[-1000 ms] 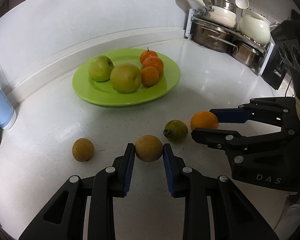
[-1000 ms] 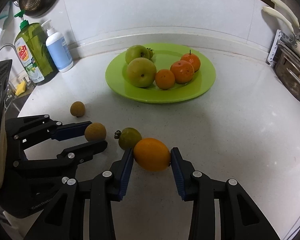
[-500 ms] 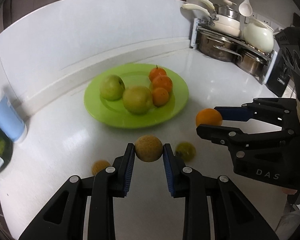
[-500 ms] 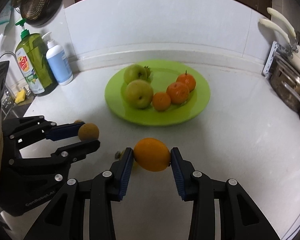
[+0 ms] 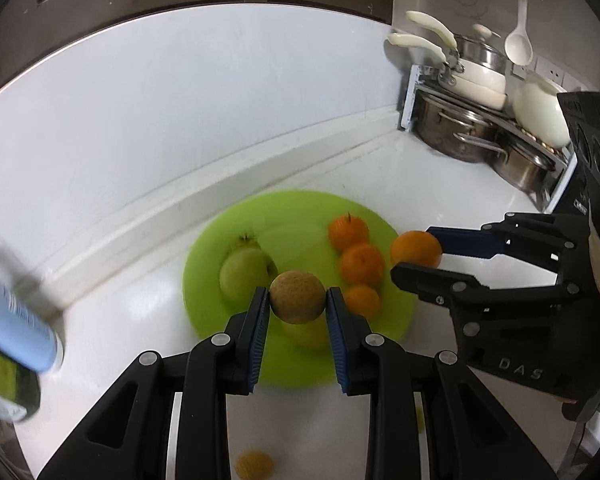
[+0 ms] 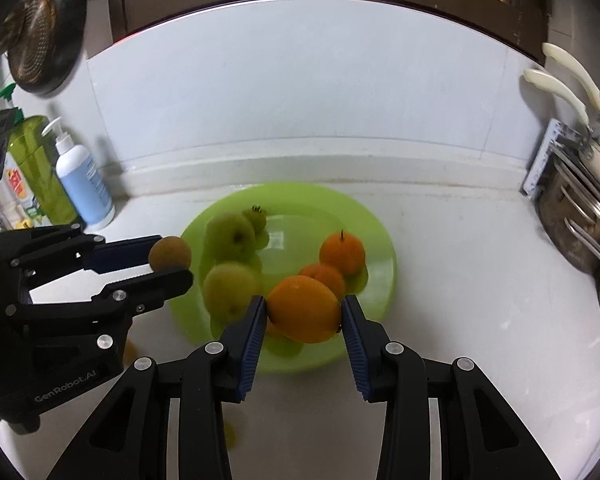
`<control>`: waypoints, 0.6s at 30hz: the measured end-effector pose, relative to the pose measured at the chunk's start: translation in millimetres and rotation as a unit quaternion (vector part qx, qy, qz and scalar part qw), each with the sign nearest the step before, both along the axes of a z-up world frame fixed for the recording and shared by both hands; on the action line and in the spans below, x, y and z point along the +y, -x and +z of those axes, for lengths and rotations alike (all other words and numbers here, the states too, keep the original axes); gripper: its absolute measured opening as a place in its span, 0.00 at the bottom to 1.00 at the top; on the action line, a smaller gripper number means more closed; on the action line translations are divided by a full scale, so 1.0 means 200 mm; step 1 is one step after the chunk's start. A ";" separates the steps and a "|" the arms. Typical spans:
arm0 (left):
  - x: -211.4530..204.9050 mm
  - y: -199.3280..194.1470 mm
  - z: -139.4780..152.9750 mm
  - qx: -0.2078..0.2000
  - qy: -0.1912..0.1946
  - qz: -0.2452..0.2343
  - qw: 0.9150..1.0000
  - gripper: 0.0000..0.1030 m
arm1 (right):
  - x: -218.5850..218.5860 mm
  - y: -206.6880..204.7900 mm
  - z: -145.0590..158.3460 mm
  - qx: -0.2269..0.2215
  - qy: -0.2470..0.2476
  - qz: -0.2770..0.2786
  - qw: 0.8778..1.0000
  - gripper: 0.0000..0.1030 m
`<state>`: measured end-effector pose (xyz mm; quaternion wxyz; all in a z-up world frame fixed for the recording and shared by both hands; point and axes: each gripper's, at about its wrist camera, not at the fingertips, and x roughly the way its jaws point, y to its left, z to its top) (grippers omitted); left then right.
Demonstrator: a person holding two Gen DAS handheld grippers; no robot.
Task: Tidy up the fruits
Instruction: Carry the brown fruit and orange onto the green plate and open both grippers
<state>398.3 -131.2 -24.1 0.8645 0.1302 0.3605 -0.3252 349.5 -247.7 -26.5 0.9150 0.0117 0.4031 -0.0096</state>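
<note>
My left gripper [image 5: 298, 300] is shut on a round brown fruit [image 5: 297, 297] and holds it in the air over the near side of the green plate [image 5: 300, 212]; it also shows in the right wrist view [image 6: 169, 253]. My right gripper [image 6: 303, 310] is shut on an orange [image 6: 303, 308], held above the plate's [image 6: 380, 236] near edge; the orange shows in the left wrist view [image 5: 416, 249] by the plate's right rim. On the plate lie green apples [image 6: 230, 232] and small tangerines [image 6: 342, 254].
Another brown fruit [image 5: 255, 465] lies on the white counter below my left gripper. Soap bottles [image 6: 84, 184] stand at the back left. A rack of steel pots [image 5: 472, 136] stands at the back right. A wall runs behind the plate.
Both grippers have lifted their fruits off the counter and carried them forward over the green plate. The two fruits left on the counter have dropped low or out of view.
</note>
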 end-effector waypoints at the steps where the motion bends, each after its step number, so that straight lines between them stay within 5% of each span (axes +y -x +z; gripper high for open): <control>1: -0.01 -0.03 0.01 0.002 -0.001 -0.002 1.000 0.28 | -0.01 -0.04 0.01 0.000 0.000 0.001 1.000 0.38; 18: -0.19 -0.59 -0.05 0.079 -0.022 0.010 0.997 0.28 | -0.16 -0.55 -0.04 0.053 -0.018 0.015 0.998 0.38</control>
